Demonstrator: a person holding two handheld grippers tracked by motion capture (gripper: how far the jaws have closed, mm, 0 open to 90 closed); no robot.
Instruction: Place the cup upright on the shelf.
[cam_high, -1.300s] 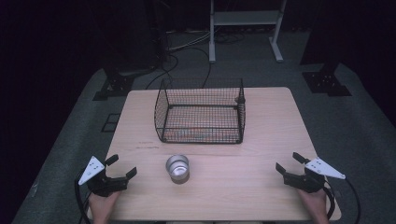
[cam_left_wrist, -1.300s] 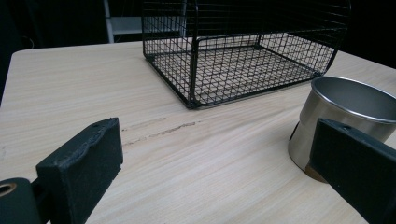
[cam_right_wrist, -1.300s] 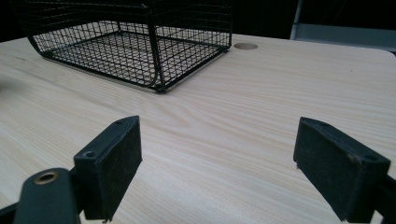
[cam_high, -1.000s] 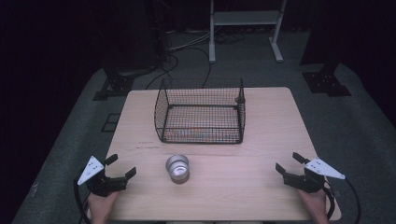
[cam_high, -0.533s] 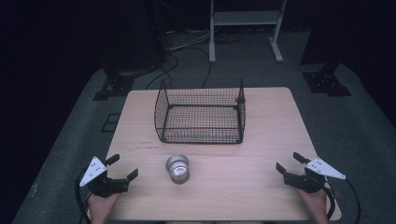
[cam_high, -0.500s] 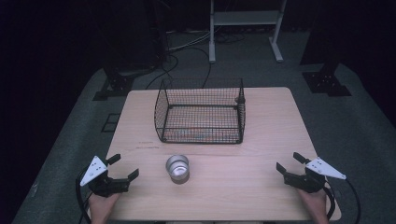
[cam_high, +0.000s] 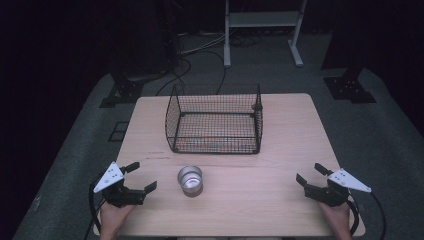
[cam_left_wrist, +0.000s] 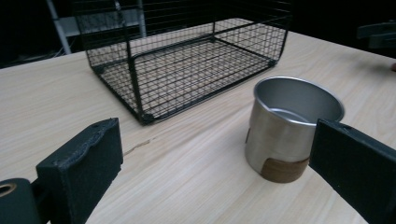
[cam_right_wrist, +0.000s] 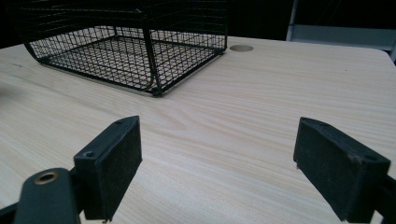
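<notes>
— Where were the two grippers, starting nearest the person?

— Both sat at the near edge of the bench (cam_high: 280, 150). The left gripper (cam_high: 139, 177) was at about 8 o'clock from the bench's middle, held in a hand (cam_high: 114, 218) that came in from the bottom; its jaws stood wide apart with nothing between them. The right gripper (cam_high: 313, 174) was at about 4 o'clock, its jaws likewise spread wide and empty, over bare wood.

— And the cup?

— The metal cup (cam_high: 190, 180) stood upright on the bench, near the left gripper at that gripper's 3 o'clock, apart from it. In the left gripper view the cup (cam_left_wrist: 292, 126) was seen just past the jaw on that view's right side, not touched, with a brown band around its base and its mouth open upward.

— What lay beyond it?

— The black wire basket (cam_high: 216, 120) sat at 12 o'clock from the cup, near the bench's middle, apart from the cup. It looked empty, with its mesh floor bare.

— Anything farther off?

— On the dark floor at 12 o'clock beyond the bench stood a white frame (cam_high: 262, 22), with cables (cam_high: 200, 50) trailing just to its left.
</notes>
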